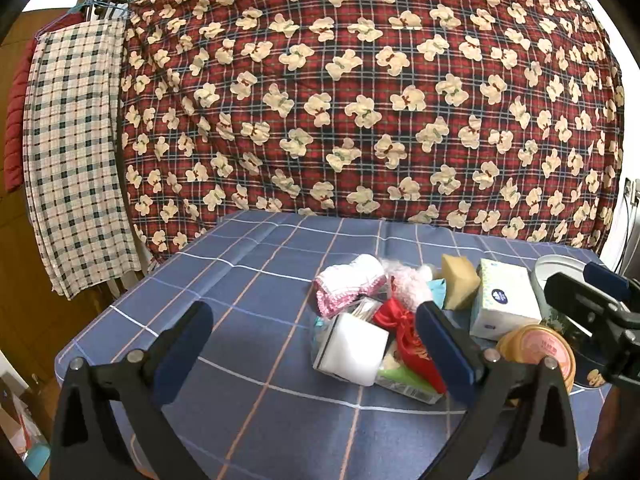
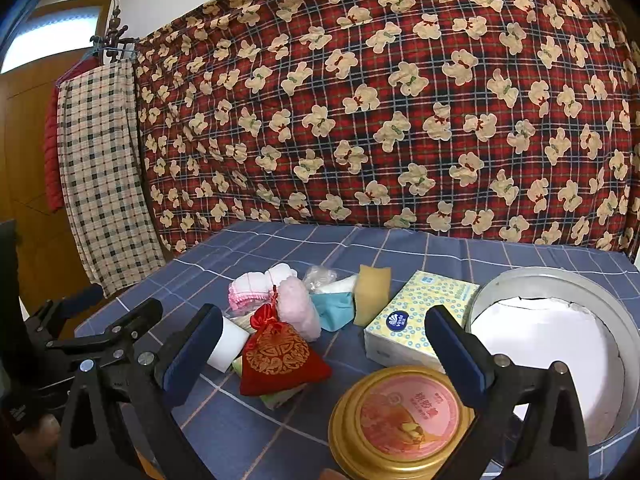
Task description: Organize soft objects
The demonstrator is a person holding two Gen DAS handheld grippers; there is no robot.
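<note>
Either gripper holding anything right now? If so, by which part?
Nothing held. Left gripper and right gripper are both open, hovering above the table.

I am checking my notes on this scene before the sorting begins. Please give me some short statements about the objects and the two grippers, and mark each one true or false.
1. Both grippers are open and hold nothing. True: the left gripper and the right gripper both have their jaws spread wide with nothing between the pads.
2. The red pouch hangs from the left gripper. False: it lies on the pile on the tablecloth.
3. The round tin is open. True: its white inside shows.
4. The gold lid sits on the tin. False: it lies on the cloth beside the tin.
5. The tissue pack is inside the tin. False: it lies on the cloth beside it.
</note>
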